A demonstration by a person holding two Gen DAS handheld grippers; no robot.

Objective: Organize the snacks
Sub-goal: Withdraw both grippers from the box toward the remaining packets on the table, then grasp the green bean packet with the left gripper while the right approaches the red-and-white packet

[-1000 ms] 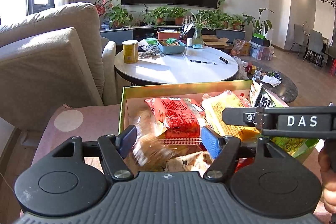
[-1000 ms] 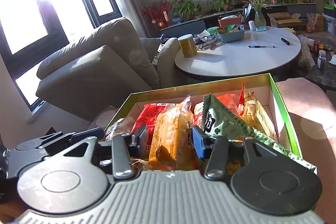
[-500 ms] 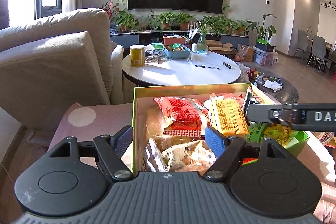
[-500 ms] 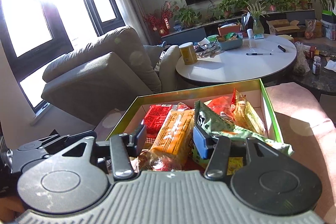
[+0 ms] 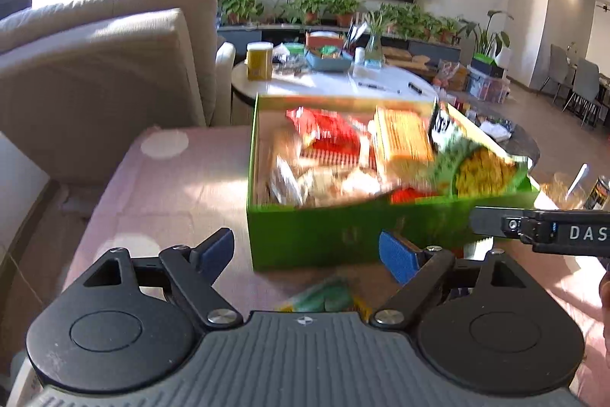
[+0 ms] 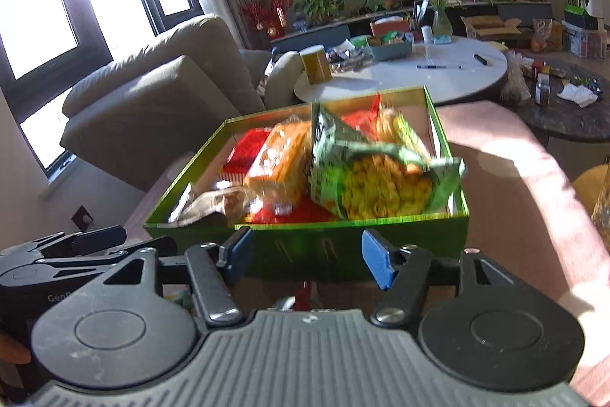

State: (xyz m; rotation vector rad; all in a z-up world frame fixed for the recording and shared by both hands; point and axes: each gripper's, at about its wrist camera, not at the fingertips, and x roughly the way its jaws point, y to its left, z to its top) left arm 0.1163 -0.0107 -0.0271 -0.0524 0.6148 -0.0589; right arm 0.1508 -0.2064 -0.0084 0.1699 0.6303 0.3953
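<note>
Snacks (image 6: 366, 174) fill the green box (image 5: 343, 235) on the pink bench (image 5: 171, 185). Left gripper (image 5: 305, 252) fingers have just been spreading, nothing between them; right gripper (image 6: 305, 256) fingers stand apart, empty, before the box's near wall.

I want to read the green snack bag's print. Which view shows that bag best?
The right wrist view: the green snack bag lies front and centre, on top in the green box. The left wrist view shows it at the box's right end, more blurred.
</note>
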